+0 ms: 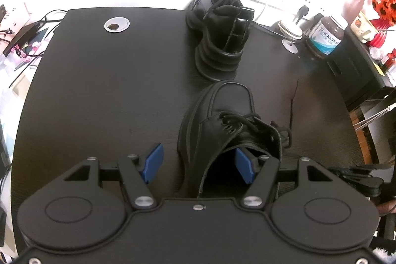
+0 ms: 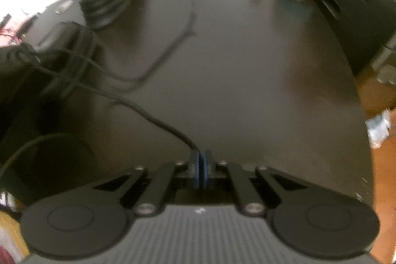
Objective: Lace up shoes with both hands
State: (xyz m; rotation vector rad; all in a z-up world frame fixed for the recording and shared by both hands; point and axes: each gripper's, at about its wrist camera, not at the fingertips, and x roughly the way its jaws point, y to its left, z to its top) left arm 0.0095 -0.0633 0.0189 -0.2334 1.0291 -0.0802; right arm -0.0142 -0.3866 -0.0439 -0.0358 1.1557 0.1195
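The right tongs (image 2: 201, 168) clench a thin black shoelace (image 2: 138, 107) trailing from the black leather lace-up shoe (image 1: 222, 125) on the dark surface (image 1: 111, 91). The left tongs (image 1: 198, 164) stand released astride that shoe's heel collar; draw the lace taut gently while they brace it.

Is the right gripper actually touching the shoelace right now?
Touching. The right wrist view shows the right gripper shut, with the black shoelace running from the shoe straight into its closed blue pads.
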